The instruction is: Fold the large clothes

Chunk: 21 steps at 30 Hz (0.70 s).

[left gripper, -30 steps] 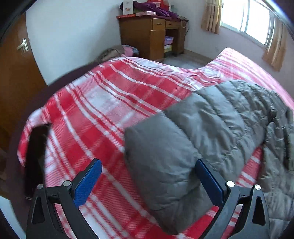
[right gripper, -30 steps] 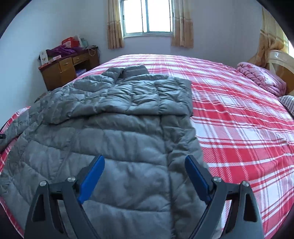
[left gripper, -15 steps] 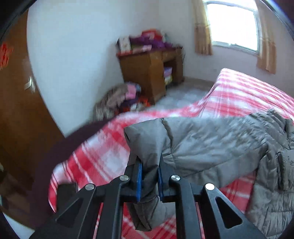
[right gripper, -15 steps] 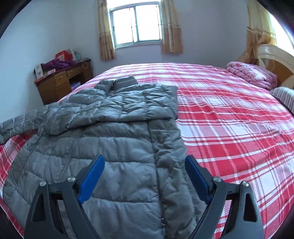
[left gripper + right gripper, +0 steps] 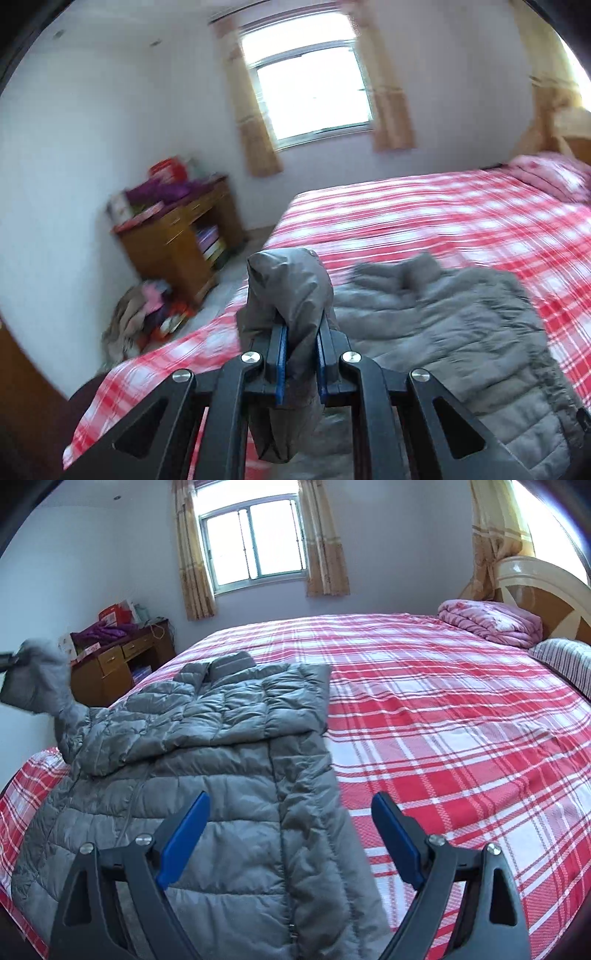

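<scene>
The left gripper [image 5: 300, 363] pinches the sleeve [image 5: 286, 295] up off the bed's [image 5: 443, 709] left edge, the jacket [image 5: 229, 746] lengthwise toward the window (its body to the sleeve's right), while the right gripper [image 5: 290, 836] hovers gaping, empty, above the hem.

Plaid bed [image 5: 443, 709], grey jacket [image 5: 221, 775] (quilted), perhaps blanket [image 5: 491, 622]
</scene>
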Each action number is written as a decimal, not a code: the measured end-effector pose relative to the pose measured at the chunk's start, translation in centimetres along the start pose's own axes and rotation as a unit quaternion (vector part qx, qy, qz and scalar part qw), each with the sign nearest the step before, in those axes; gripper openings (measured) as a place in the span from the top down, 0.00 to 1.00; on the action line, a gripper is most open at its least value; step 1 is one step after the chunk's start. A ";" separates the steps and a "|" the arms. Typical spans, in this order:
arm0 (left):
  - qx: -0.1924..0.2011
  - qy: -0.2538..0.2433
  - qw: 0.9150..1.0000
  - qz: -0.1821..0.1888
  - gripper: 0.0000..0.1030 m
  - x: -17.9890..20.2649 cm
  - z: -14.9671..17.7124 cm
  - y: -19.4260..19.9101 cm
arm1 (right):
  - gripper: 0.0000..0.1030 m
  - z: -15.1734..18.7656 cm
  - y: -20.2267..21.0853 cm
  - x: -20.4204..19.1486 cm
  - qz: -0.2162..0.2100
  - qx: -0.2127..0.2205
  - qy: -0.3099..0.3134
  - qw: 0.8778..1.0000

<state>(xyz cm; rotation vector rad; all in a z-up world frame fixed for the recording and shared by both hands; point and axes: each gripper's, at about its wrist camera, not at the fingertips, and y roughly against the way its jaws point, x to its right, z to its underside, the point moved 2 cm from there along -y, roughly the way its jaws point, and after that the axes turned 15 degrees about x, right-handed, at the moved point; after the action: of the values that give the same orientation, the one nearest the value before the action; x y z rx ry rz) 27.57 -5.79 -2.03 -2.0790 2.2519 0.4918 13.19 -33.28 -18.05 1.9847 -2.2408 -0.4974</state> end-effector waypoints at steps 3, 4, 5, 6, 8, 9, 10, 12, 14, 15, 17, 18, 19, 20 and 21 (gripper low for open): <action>-0.006 -0.014 0.999 0.033 0.88 4.9 0.3 -0.8 | 0.12 0.3 0.1 1.1 0.006 -0.002 -0.011 1.000; -0.008 -0.020 0.999 0.037 0.88 6.4 0.7 -1.1 | 0.12 0.3 0.1 1.5 0.009 -0.004 -0.014 1.000; -0.011 -0.025 0.999 0.039 0.87 7.8 1.1 -1.5 | 0.12 0.5 0.1 1.9 0.012 -0.005 -0.018 1.000; -0.015 -0.030 0.999 0.043 0.81 9.0 1.4 -1.8 | 0.12 0.6 0.1 2.2 0.013 -0.006 -0.019 1.000; -0.028 -0.051 0.997 0.046 0.49 11.7 2.4 -1.7 | 0.12 0.8 0.1 2.8 0.016 -0.011 -0.023 1.000; -0.021 -0.059 0.997 0.044 0.24 12.5 2.7 -1.3 | 0.12 0.9 0.1 3.0 0.016 -0.014 -0.024 0.999; -0.006 -0.062 0.997 0.044 0.12 12.9 2.8 -0.7 | 0.12 0.9 0.0 3.3 0.017 -0.018 -0.023 0.999; 0.015 -0.070 0.996 0.045 0.11 13.3 2.9 -0.1 | 0.12 0.9 -0.1 3.5 0.020 -0.023 -0.020 0.999; 0.014 -0.068 0.997 0.038 0.10 12.2 3.3 0.1 | 0.12 0.6 -0.2 3.7 0.021 -0.026 -0.016 0.999; 0.010 -0.057 0.998 0.034 0.10 10.8 3.8 0.0 | 0.12 0.4 -0.3 3.7 0.022 -0.028 -0.015 0.999; 0.001 -0.050 0.999 0.014 0.10 8.6 4.9 -0.9 | 0.12 -0.3 -0.5 3.4 0.019 -0.035 -0.013 0.999; -0.007 -0.048 0.999 -0.003 0.10 7.1 5.7 -1.4 | 0.11 -0.7 -0.6 3.1 0.015 -0.036 -0.013 0.999; -0.018 -0.046 0.999 -0.023 0.10 5.5 6.7 -2.0 | 0.11 -1.3 -0.8 2.6 0.008 -0.037 -0.011 0.999; -0.037 -0.045 0.997 -0.045 0.10 3.7 8.0 -2.9 | 0.11 -1.9 -1.0 2.0 -0.002 -0.039 -0.008 0.999; -0.058 -0.043 0.995 -0.067 0.10 1.9 9.3 -3.7 | 0.10 -2.3 -1.3 1.4 -0.014 -0.041 -0.008 0.999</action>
<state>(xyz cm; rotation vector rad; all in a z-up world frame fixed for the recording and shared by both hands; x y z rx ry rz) 29.32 -5.49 -12.09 -2.1974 2.0671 0.7061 14.88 -35.18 -16.46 1.9799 -2.1675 -0.5998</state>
